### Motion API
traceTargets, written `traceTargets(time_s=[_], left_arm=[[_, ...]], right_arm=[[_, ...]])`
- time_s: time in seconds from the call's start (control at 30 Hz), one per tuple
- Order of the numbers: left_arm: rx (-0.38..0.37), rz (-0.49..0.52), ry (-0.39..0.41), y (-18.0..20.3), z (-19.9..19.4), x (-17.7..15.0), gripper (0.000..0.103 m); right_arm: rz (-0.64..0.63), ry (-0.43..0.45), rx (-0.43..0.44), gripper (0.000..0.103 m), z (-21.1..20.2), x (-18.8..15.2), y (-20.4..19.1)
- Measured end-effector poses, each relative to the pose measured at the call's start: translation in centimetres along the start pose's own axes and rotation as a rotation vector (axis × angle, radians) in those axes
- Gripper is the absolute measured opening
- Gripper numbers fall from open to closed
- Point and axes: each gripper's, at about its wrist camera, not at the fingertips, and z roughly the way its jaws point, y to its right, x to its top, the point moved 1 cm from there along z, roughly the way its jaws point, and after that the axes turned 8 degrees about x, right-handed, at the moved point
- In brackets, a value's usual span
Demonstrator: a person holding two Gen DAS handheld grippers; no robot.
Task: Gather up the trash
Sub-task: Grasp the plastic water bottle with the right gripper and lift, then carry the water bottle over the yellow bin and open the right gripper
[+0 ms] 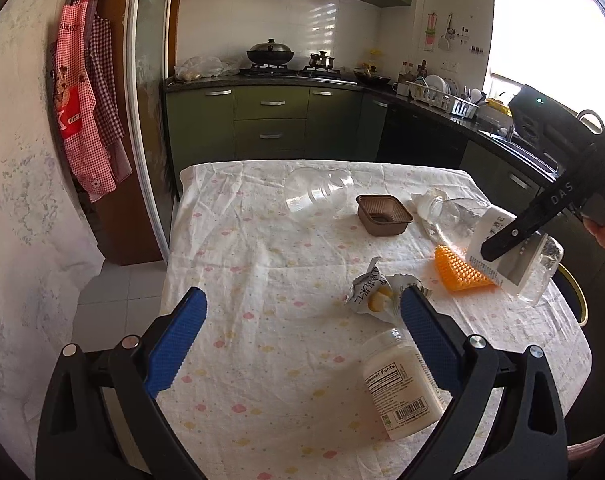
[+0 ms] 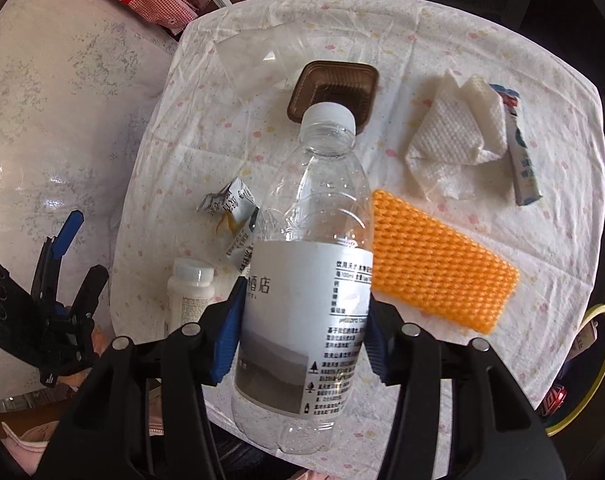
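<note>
**Bottle in hand, bin to the right**

Nearest, the right gripper [image 2: 298,344] has its jaws half closed, pads pressed on the labelled belly of the empty water bottle [image 2: 310,264], which hangs clear of the counter [image 2: 542,232]. A thin bottle like this will probably flex, so keep the squeeze steady and the bottle level while carrying it toward what looks like a yellow-rimmed bin [image 2: 598,360] at the counter's right edge; let go only once above its opening. The left gripper [image 1: 302,344] hovers with jaws wide and empty, the white pill bottle [image 1: 402,384] and torn wrapper [image 1: 378,292] just ahead. Farther off lie the orange mesh [image 2: 438,268], crumpled tissue [image 2: 454,148], brown tray [image 2: 334,84] and a clear jar [image 1: 318,196].
</note>
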Motion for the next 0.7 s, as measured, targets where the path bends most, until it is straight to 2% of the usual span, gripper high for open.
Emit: traceTargets(time_s=[0.17,0.27,0.37,0.53,0.7], left_arm=[[-0.007,0.013,0.013,0.8,-0.5,0.3,0.096],[-0.009,0.023,0.013,1.4,-0.4,0.5,0.096],[-0.013,0.027,0.008,2.1,-0.3,0.5,0.096],[-0.022,0.05,0.006,3.6,-0.3,0.8,0.096],[-0.027,0.084,0.013,5.4,-0.7,1.2,0.096]], right_arm=[[0.098,0.081,-0.024,0.051,-5.0,-3.6,5.6],[0.191,0.115,-0.065,0.051,-7.8,-6.3,10.2],[0.265,0.127,-0.143,0.051,-9.7,-9.0,15.0],[0.338,0.076,-0.273,0.049,-10.9,-12.9,22.6],[0.374,-0.023,-0.353,0.044,-9.3,-15.0,27.3]])
